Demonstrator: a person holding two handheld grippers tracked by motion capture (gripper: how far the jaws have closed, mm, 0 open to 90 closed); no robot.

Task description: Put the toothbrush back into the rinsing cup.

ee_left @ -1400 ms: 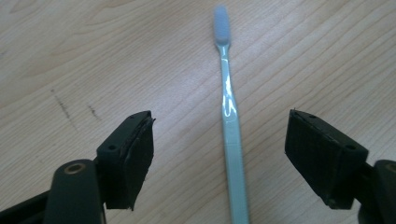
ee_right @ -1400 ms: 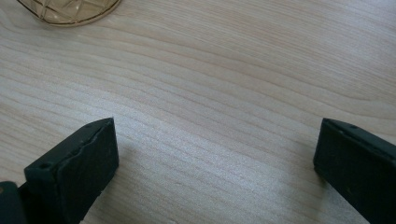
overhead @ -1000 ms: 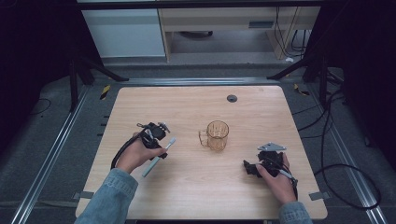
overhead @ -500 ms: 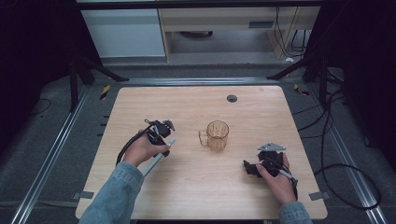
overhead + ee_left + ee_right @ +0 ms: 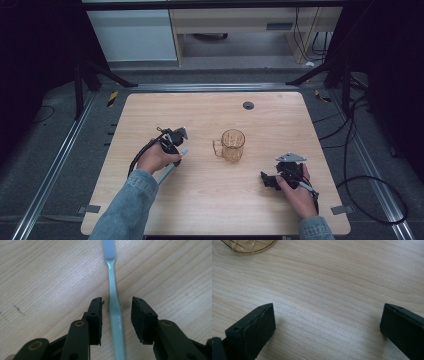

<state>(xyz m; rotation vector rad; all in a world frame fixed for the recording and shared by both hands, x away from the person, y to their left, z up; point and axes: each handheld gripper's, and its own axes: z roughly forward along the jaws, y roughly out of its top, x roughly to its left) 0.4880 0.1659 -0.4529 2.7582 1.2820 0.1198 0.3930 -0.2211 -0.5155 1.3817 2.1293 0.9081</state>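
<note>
Pale-blue toothbrush between closing left gripper jaws

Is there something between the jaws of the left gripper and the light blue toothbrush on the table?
No. The left gripper straddles the light blue plastic toothbrush lying on the wooden table. Its jaws have just been closing, with bare gaps on both sides of the handle.

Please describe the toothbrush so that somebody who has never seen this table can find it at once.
On the wooden table, look left of the amber cup, under the left gripper. There the toothbrush lies flat, between the gripper's jaws, which have just been closing. It is the only long, thin, pale blue-green thing there.
</note>
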